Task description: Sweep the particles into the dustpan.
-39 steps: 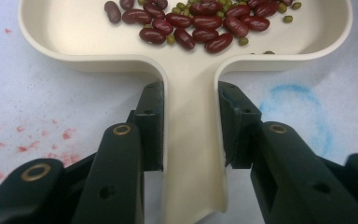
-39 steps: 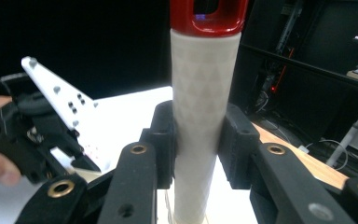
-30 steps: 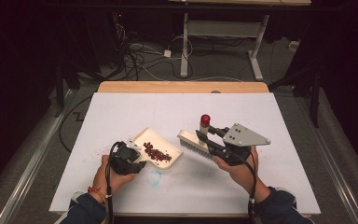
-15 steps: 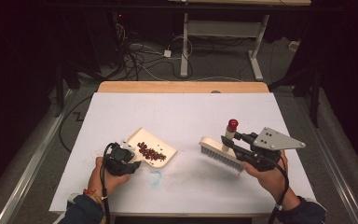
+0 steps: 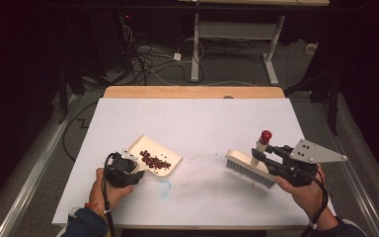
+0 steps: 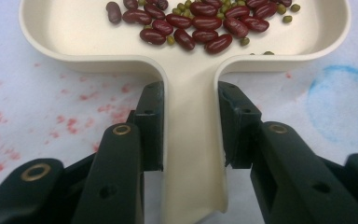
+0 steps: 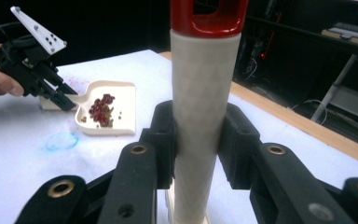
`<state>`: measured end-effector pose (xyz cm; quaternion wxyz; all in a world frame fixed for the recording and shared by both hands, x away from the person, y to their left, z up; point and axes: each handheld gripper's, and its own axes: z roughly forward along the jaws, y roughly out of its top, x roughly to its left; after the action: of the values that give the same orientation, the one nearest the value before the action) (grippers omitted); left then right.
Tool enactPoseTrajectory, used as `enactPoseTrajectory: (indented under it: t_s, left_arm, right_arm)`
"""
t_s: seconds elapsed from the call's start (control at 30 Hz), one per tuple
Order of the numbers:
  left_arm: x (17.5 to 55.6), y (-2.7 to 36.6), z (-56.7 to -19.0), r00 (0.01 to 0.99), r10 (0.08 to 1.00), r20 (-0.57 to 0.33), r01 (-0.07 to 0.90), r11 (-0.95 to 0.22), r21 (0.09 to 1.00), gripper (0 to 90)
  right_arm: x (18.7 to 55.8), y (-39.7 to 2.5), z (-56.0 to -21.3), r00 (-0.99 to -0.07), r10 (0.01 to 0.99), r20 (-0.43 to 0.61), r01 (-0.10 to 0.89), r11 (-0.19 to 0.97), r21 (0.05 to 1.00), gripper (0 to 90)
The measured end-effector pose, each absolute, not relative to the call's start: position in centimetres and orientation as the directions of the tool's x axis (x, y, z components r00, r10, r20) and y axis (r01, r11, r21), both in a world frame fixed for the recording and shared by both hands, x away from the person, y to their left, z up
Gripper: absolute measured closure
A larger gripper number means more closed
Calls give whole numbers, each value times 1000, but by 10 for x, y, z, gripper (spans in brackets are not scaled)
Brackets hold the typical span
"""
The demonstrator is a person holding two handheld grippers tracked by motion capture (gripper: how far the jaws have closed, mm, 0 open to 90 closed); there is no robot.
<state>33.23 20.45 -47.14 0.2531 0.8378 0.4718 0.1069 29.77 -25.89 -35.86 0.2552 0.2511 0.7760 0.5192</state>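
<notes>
Both grippers wider apart, brush [image 5: 250, 169] moved right, dustpan [image 5: 157, 153] held

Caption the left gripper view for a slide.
Left gripper clamps the cream dustpan by its handle, with beans lying in its tray.

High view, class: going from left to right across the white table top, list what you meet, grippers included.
left gripper → dustpan holding the beans → blue ring mark → brush → right gripper
</notes>
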Motion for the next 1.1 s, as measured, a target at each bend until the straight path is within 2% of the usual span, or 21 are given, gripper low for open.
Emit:
enactPoseTrajectory:
  t_s: [0.6,1.1]
  left_arm:
    - [331,217,-476,468,882,-57,761,-369,533,637]
    - [341,216,-478,382,922,-69,786,-285,549,637]
  right_arm:
    - [298,-302,-367,-737,672,-76,209,333,919,696]
    - [303,-302,-363,-802,596,-39,228,367,902,696]
